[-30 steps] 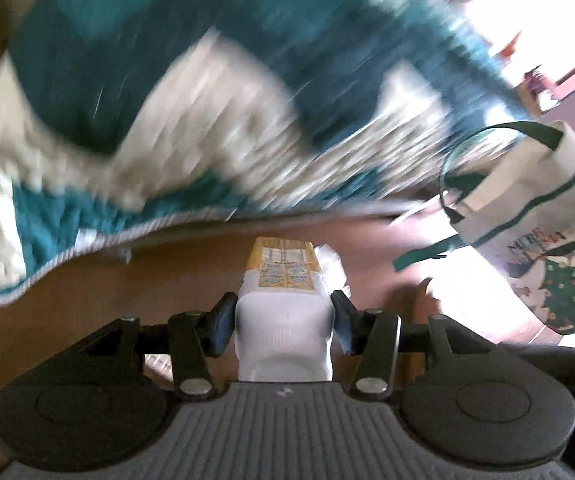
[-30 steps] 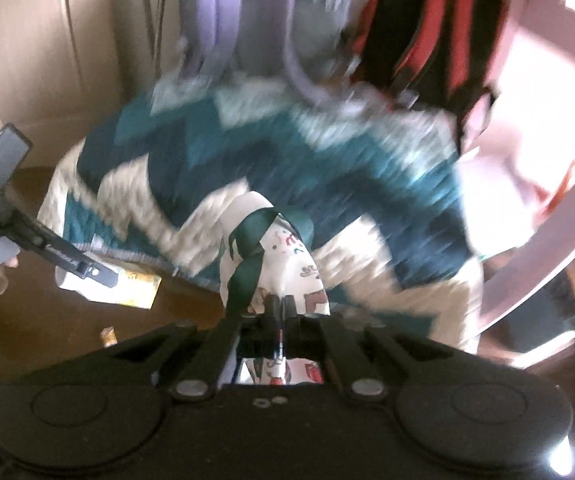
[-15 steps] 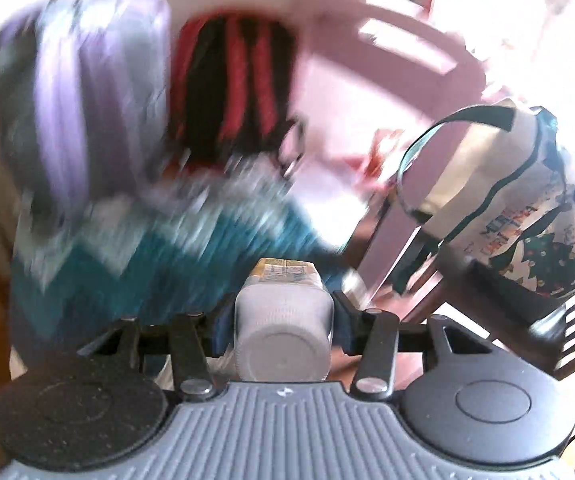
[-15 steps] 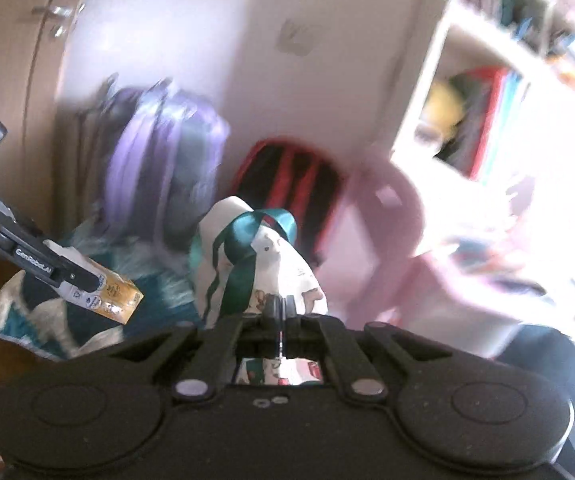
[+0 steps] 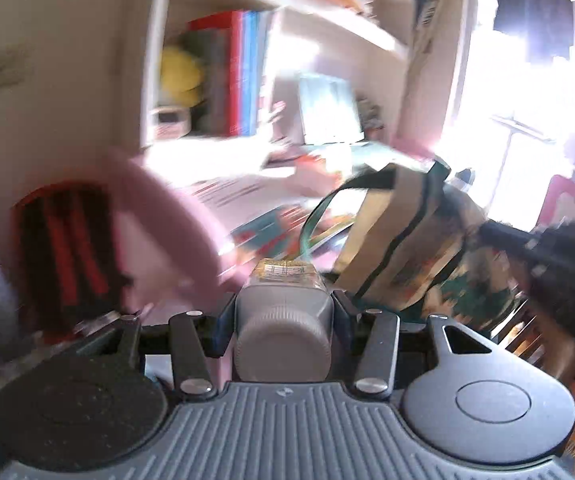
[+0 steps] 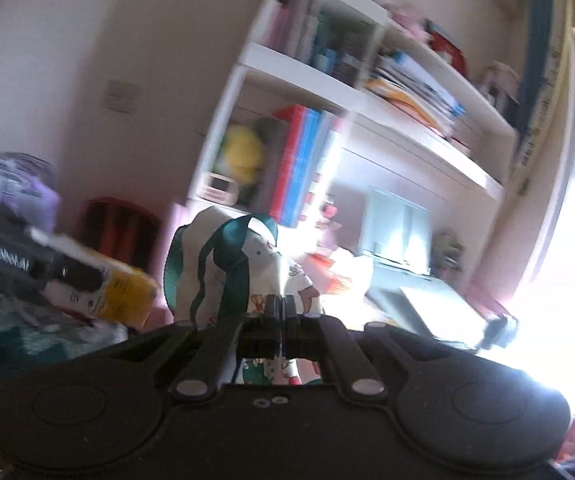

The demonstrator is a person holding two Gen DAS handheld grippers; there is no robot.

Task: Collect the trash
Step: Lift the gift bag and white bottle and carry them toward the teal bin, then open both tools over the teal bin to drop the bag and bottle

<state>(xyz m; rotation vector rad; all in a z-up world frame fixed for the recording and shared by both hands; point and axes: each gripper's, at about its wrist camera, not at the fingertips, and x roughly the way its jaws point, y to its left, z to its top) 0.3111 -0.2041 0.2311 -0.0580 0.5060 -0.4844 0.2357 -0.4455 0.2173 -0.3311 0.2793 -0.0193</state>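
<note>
My left gripper [image 5: 283, 300] is shut on a white plastic bottle [image 5: 283, 344], its grey cap facing the camera and its yellow label at the far end. The same bottle [image 6: 119, 292] shows at the left of the right wrist view, held up in the air. My right gripper [image 6: 282, 312] is shut on the fabric of a white tote bag [image 6: 247, 264] with green handles and a printed pattern. In the left wrist view the tote bag [image 5: 407, 248] hangs just right of the bottle, its mouth near the bottle's far end. Both views are motion-blurred.
A pink chair back [image 5: 159, 200] curves across the left. A white shelf unit [image 6: 367, 120] with books stands ahead over a cluttered desk [image 5: 247, 184]. A red and black backpack [image 5: 63, 248] and a purple backpack [image 6: 19, 192] lean by the wall. A bright window is at the right.
Both grippers have risen and tilted up: the views swung from the teal quilt and floor to the shelves and desk. The bottle and the bag stay gripped and have come closer together.
</note>
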